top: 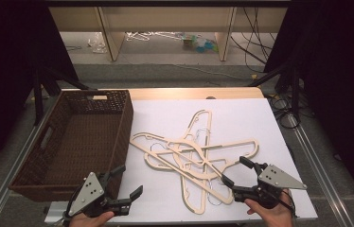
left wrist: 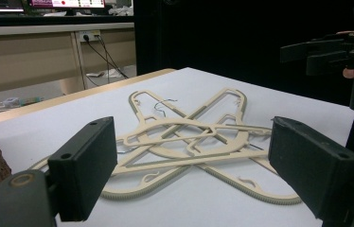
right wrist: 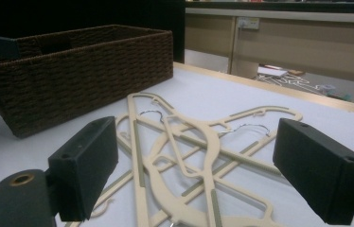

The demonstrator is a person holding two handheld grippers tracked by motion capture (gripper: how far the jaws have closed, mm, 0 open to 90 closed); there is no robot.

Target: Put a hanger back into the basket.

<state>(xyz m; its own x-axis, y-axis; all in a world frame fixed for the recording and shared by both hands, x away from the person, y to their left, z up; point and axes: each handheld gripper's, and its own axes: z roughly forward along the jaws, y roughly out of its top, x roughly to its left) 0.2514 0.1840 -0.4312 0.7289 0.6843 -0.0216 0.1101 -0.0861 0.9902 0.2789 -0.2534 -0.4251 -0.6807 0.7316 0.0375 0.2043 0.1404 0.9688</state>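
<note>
One woven basket (top: 118, 124) stands at the table's left edge; about four cream hangers (top: 195, 153) lie piled beside it.

A white table (top: 241, 118) bears a wicker basket (top: 118, 137) and piled hangers (top: 194, 153).

Black curtains (top: 4, 56) are hanging at both sides, leaving the edges dark. Straight ahead of the grippers, pale wooden furniture legs (top: 111, 35) are standing on a grey floor (top: 165, 59), where cables (top: 253, 42) are trailing and small clutter (top: 199, 43) is lying. A wall socket (right wrist: 247, 22) is showing beyond.
</note>
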